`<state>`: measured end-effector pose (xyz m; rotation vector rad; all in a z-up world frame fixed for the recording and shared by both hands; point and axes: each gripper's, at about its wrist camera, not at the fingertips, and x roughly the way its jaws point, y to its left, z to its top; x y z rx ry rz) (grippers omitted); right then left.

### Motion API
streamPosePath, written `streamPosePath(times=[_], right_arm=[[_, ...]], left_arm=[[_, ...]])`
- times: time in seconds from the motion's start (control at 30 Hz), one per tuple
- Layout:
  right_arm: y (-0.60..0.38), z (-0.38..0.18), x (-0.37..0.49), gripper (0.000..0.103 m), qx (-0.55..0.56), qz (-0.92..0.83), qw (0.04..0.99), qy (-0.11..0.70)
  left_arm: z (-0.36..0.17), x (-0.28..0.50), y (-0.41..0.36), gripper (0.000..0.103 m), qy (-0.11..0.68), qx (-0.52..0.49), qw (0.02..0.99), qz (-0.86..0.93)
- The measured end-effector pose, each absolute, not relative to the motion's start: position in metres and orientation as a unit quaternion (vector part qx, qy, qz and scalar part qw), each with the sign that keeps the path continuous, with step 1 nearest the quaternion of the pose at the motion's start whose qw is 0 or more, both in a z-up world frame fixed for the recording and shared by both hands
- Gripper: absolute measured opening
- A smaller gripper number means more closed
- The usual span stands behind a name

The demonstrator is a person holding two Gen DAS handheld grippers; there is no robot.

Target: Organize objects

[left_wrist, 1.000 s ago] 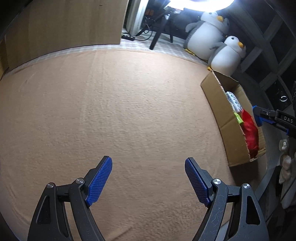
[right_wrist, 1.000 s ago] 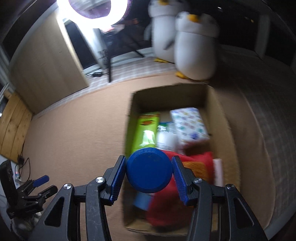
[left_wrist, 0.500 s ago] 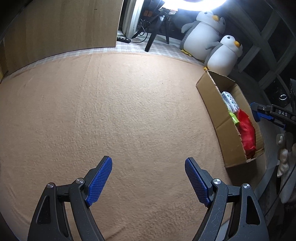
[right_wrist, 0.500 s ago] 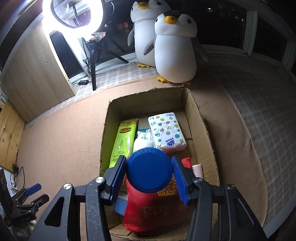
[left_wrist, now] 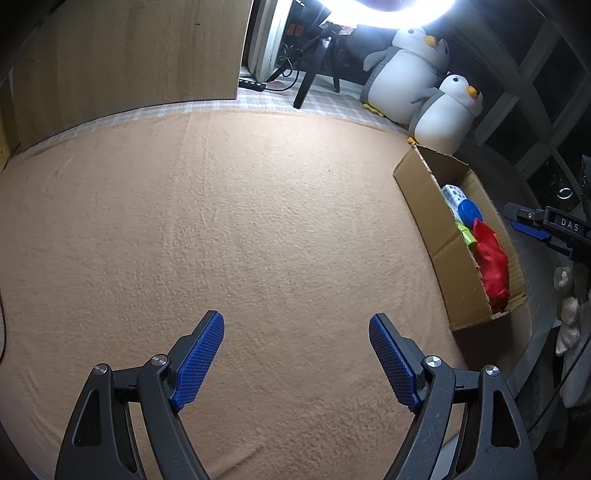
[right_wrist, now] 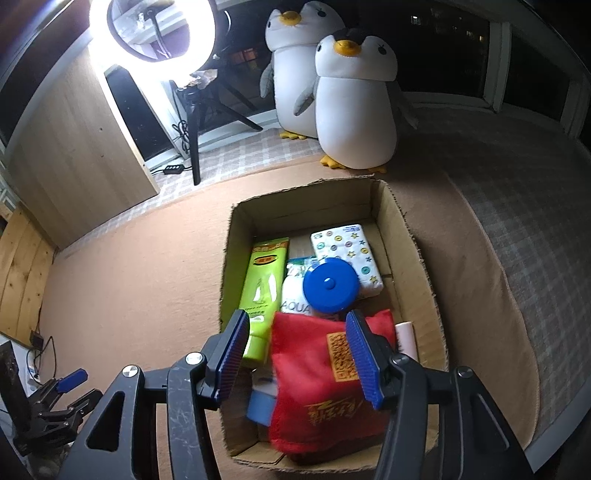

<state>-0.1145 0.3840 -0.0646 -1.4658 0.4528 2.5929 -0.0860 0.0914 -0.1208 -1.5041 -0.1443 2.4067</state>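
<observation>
A cardboard box (right_wrist: pixel 417 254) stands on the tan blanket (left_wrist: pixel 221 221). Inside lie a green tube (right_wrist: pixel 264 284), a white tissue pack with coloured dots (right_wrist: pixel 347 254), a red pouch (right_wrist: pixel 325 376) and a blue round-lidded container (right_wrist: pixel 331 284). My right gripper (right_wrist: pixel 301 354) is open and empty just above the box's near half, over the red pouch. My left gripper (left_wrist: pixel 295 358) is open and empty over bare blanket; the box (left_wrist: pixel 428 206) shows at its right, with the blue lid (left_wrist: pixel 469 211) inside.
Two plush penguins (right_wrist: pixel 354 107) stand behind the box. A ring light (right_wrist: pixel 151 33) on a tripod and a wooden panel (right_wrist: pixel 74 147) are at the back left. The bed edge drops off right of the box.
My right gripper has opened and let go of the blue container, which now lies in the box. The left gripper has hardly moved.
</observation>
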Motion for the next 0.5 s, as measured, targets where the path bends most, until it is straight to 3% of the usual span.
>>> streamPosePath(times=[0.5], right_arm=[[0.309, -0.058, -0.095, 0.056, -0.484, 0.866, 0.026, 0.118]], left_arm=[[-0.098, -0.074, 0.055, 0.084, -0.043, -0.5, 0.122, 0.856]])
